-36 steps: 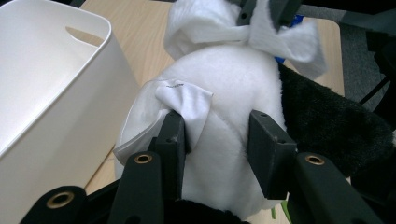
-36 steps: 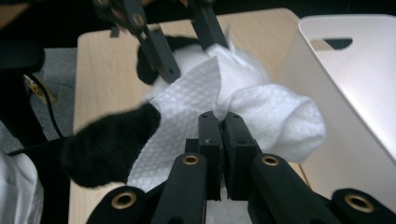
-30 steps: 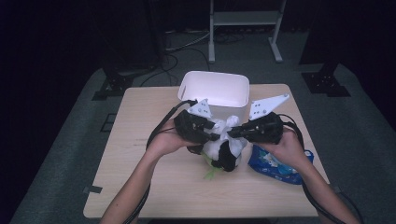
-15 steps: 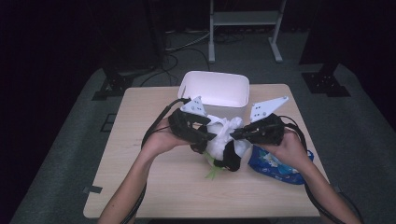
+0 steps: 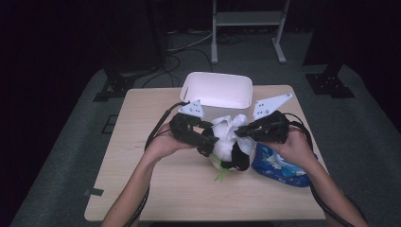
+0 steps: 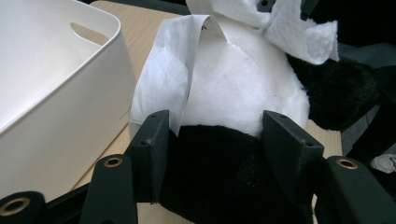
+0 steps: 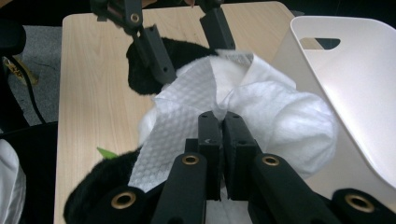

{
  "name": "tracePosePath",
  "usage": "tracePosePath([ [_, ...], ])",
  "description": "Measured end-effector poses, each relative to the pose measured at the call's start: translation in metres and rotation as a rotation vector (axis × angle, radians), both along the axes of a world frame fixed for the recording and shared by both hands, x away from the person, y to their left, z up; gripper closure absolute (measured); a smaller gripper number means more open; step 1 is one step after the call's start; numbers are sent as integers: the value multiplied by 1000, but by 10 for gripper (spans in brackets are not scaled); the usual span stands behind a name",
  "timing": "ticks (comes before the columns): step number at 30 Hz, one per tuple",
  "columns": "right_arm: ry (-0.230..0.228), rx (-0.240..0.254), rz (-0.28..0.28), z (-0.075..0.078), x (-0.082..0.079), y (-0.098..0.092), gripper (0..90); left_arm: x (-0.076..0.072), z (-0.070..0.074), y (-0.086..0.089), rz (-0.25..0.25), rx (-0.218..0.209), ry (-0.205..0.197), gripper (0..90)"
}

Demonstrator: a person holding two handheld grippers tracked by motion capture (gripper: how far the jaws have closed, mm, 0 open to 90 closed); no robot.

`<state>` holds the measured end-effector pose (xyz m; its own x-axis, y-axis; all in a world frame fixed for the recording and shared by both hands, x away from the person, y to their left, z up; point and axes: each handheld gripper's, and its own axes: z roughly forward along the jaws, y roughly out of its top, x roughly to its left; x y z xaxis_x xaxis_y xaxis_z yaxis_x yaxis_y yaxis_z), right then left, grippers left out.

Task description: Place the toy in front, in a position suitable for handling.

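A black-and-white plush panda [image 5: 239, 158] sits mid-table, its head draped in a white paper wipe [image 5: 227, 137]. My left gripper [image 5: 208, 142] comes in from the left. Its jaws have just been closing, and the panda's black fur [image 6: 219, 186] fills the gap between the pads [image 6: 154, 149], which press on it. The wipe's edge [image 6: 168, 79] hangs beside one pad. My right gripper [image 7: 222, 126] is shut on a bunched fold of the wipe [image 7: 187, 107] on top of the toy. Farther off in the right gripper view, the left gripper [image 7: 187, 46] straddles the black fur.
A white plastic bin [image 5: 217, 90] stands just behind the panda, close to both grippers [image 7: 355, 84]. A blue wipes pack [image 5: 279, 165] lies under the right hand. A small green piece [image 5: 221, 176] pokes out below the toy. Bare tabletop [image 5: 142, 137] spreads to the left.
The left gripper's jaws stand wider than a second ago and now span the panda's black fur; that hand shifted slightly. The right gripper has held still on the wipe.
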<state>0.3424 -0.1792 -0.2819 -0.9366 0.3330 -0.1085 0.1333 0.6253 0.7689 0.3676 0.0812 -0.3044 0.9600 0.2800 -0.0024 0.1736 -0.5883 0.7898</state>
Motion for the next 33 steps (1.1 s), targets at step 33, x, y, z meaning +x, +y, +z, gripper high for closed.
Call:
tracePosePath([
  [33,30,-15,-5,-2,11,-3,860,-6,9,-2,-68,-81,34,458],
])
